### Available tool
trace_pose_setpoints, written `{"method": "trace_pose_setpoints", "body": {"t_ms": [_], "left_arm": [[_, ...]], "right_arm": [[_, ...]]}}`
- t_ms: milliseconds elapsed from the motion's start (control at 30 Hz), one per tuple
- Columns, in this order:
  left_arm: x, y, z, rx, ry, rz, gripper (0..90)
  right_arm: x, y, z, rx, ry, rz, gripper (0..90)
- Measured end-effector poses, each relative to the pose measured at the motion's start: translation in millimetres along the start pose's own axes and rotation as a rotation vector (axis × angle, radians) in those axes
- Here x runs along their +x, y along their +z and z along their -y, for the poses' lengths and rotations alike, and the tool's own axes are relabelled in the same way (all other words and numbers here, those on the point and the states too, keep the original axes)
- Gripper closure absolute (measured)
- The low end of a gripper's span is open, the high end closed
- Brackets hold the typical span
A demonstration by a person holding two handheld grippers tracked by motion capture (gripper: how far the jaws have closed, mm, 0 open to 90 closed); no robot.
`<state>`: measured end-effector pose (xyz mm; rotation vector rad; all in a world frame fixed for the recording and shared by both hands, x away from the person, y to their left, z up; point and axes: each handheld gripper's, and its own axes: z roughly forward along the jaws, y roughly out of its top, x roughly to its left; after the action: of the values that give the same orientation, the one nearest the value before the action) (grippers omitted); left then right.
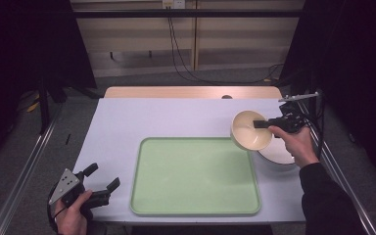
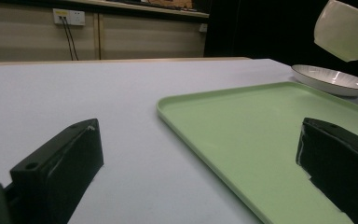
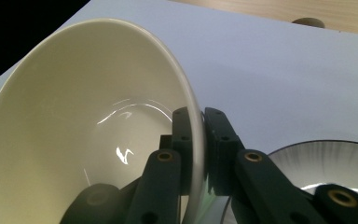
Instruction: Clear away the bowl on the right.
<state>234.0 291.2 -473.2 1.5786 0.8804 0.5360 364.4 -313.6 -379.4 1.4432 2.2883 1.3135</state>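
Bowl (image 3: pixel 88 130) wall pinched by right claw (image 3: pixel 196 140) | plate (image 2: pixel 332 80) beneath

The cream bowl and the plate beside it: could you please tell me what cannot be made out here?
- High view: the plate is partly covered by the bowl and the right hand.
- Right gripper view: the fingers and the bottom edge cut off the bowl's base.
- Left gripper view: the top and right edges crop the bowl.
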Motion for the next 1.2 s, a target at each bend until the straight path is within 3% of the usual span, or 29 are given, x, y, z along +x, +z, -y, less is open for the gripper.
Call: {"method": "trace_pose_setpoints", "body": {"t_ms": [800, 1200], "left_arm": [[-0.5, 0.7, -0.2, -0.017, 0.008, 0.004, 0.5], [-0.9, 1.1, -0.1, -0.019, 0.005, 0.012, 0.8]], "right_arm": [[0.9, 45.0, 3.2, 0.108, -0.001, 0.008, 83.7], [-4.8, 58.6, 9.9, 0.17, 0.03, 0.03, 83.7]]}}
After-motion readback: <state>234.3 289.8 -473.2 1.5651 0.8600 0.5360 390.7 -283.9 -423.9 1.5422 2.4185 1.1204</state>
